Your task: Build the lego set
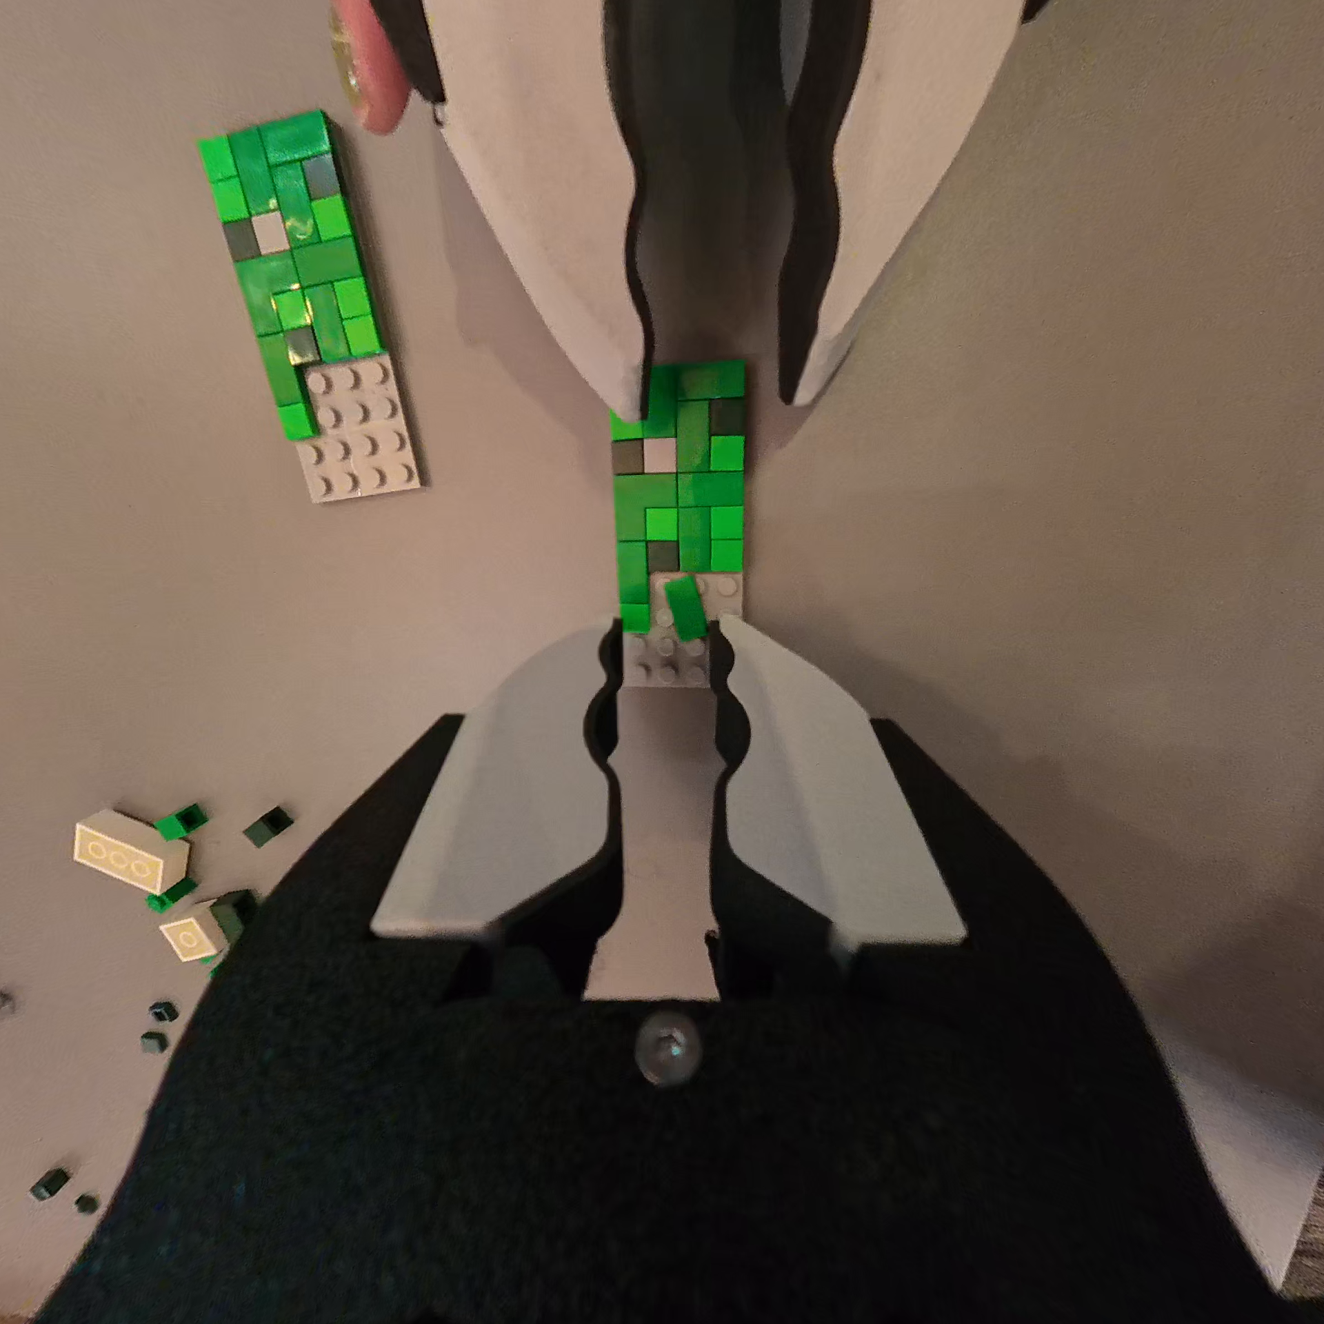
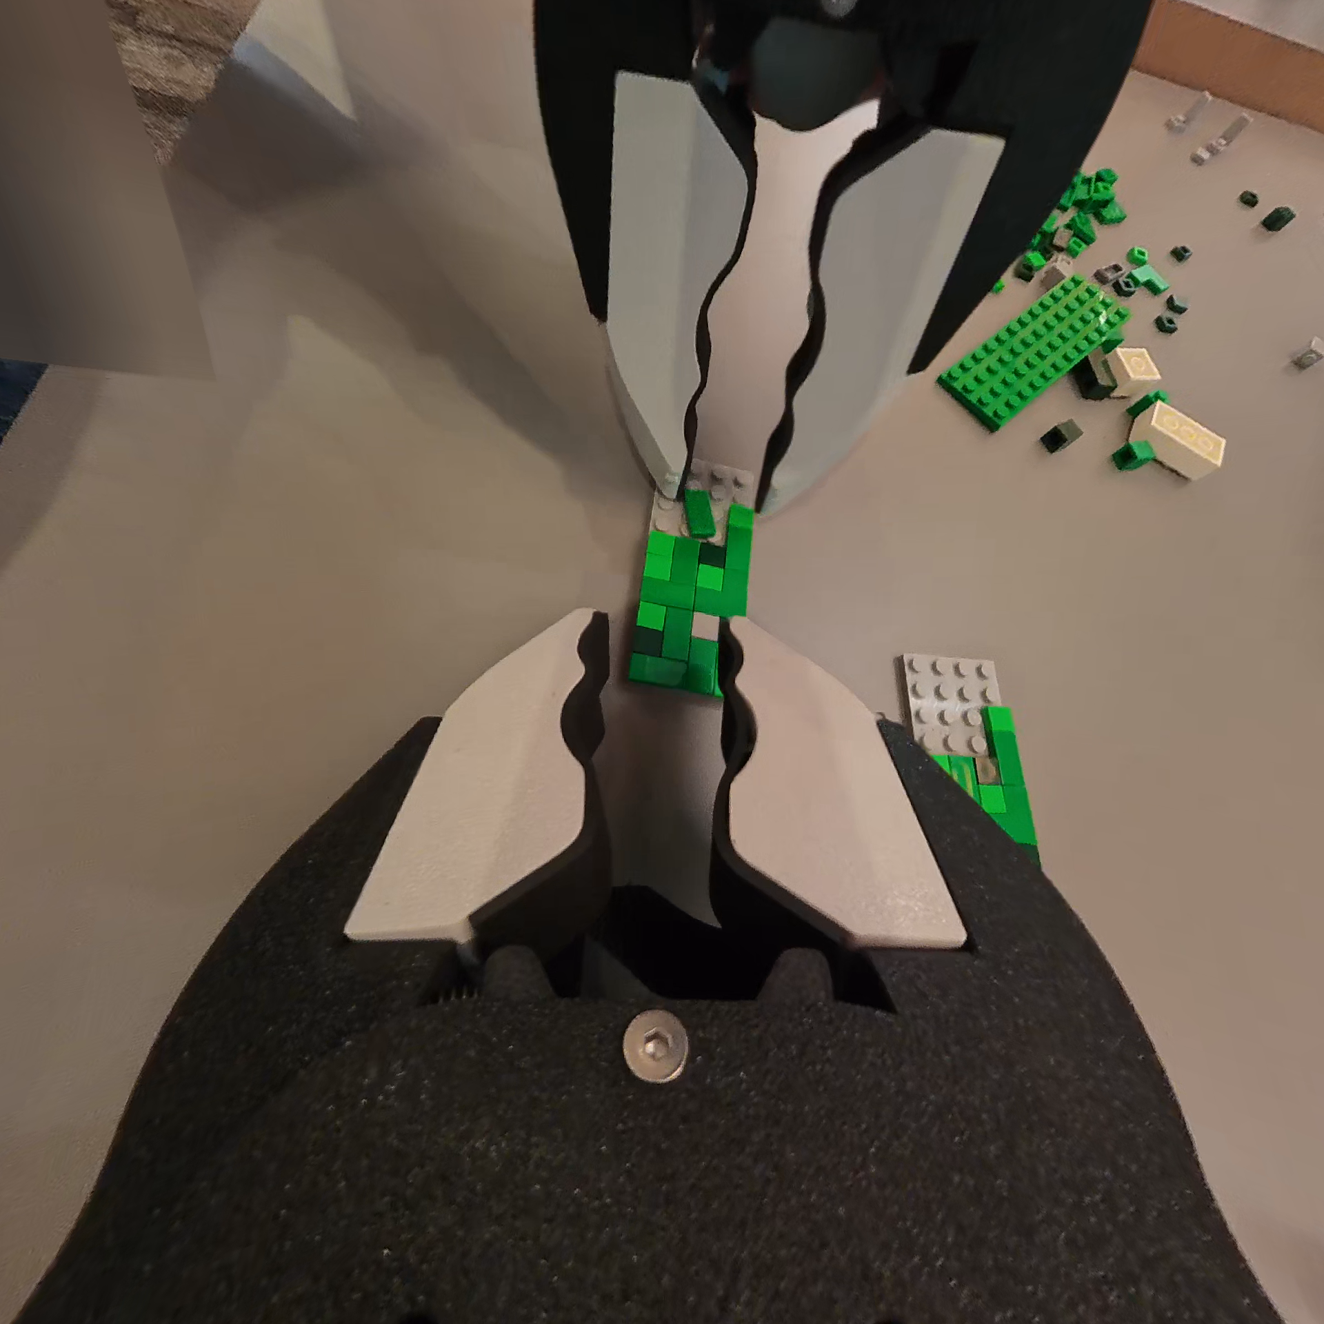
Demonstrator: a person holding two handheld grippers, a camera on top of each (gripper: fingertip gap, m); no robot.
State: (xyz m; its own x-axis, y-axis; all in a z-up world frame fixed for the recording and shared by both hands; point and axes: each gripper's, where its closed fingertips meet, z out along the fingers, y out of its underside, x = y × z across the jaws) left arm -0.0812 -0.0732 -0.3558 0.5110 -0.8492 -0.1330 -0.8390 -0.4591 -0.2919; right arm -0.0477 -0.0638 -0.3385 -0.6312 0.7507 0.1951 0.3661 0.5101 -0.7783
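On the worktop (image 1: 1003, 501): a long tiled plate (image 1: 680, 501) lies flat, mostly covered in green tiles, with bare grey studs at one end.
Loose green tile (image 1: 684, 607): lies askew on the tiled plate's bare studs, not pressed down.
Left gripper (image 1: 666, 627): at the tiled plate's grey end, fingers apart, one on each side of the loose tile and not pressing on it.
Right gripper (image 2: 663, 630): at the tiled plate's green end, fingers apart; one lies against the plate's edge, the other stands clear of it.
Second plate (image 1: 301, 286): near the tiled plate, alike, partly tiled.
Loose bricks (image 1: 165, 874): scattered well apart from the tiled plate, by a green baseplate (image 2: 1032, 351).
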